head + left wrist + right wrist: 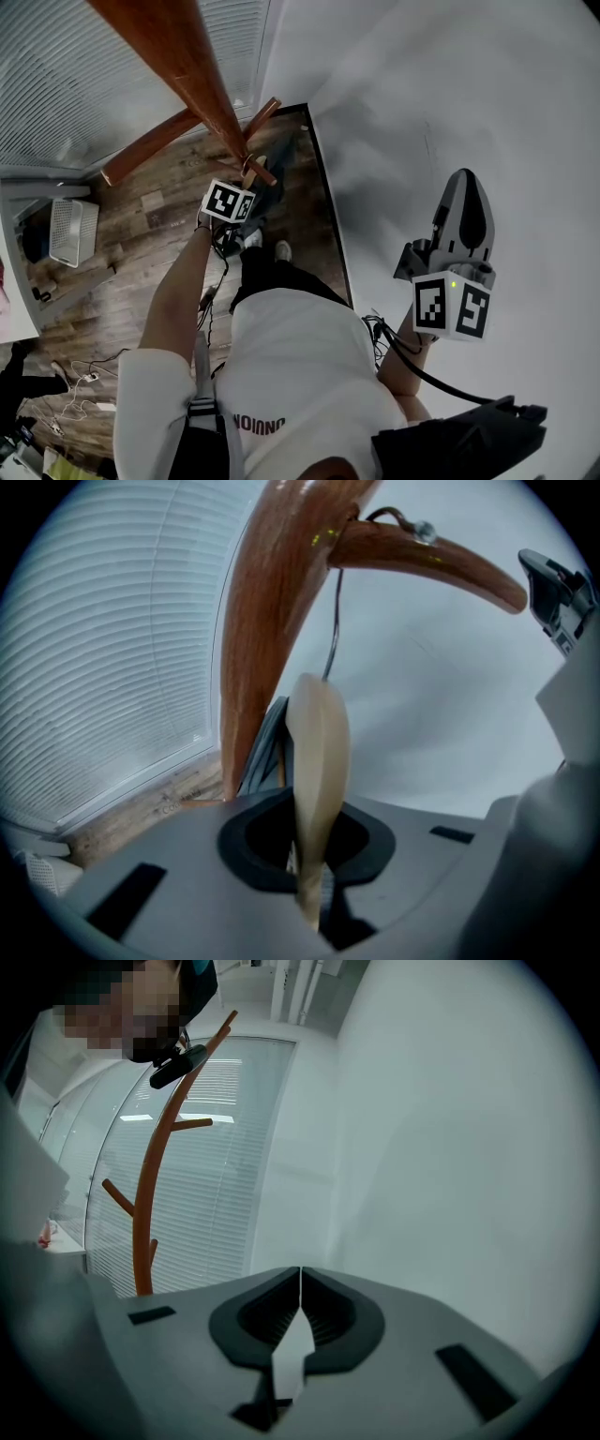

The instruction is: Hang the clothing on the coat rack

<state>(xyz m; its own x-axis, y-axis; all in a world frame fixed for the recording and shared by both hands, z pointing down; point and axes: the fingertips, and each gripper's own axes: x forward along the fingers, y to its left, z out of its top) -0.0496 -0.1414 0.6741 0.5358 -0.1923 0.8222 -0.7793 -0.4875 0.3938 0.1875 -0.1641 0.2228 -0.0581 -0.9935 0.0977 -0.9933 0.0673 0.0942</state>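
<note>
Left gripper (307, 850) pinches the pale beige wooden hanger (317, 761). Hanger is edge-on, long axis running straight out from the jaws and upward. Its thin wire hook (333, 630) loops over the curved red-brown wooden coat rack peg (431, 560). Right gripper (300, 1312) is pressed together, empty, well apart.

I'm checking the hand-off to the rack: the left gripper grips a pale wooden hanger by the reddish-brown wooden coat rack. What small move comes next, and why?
Probably open the left gripper and let go: its jaws clamp the pale wooden hanger, whose metal hook seems looped over a curved branch of the reddish-brown wooden coat rack, so the rack should carry it.
</note>
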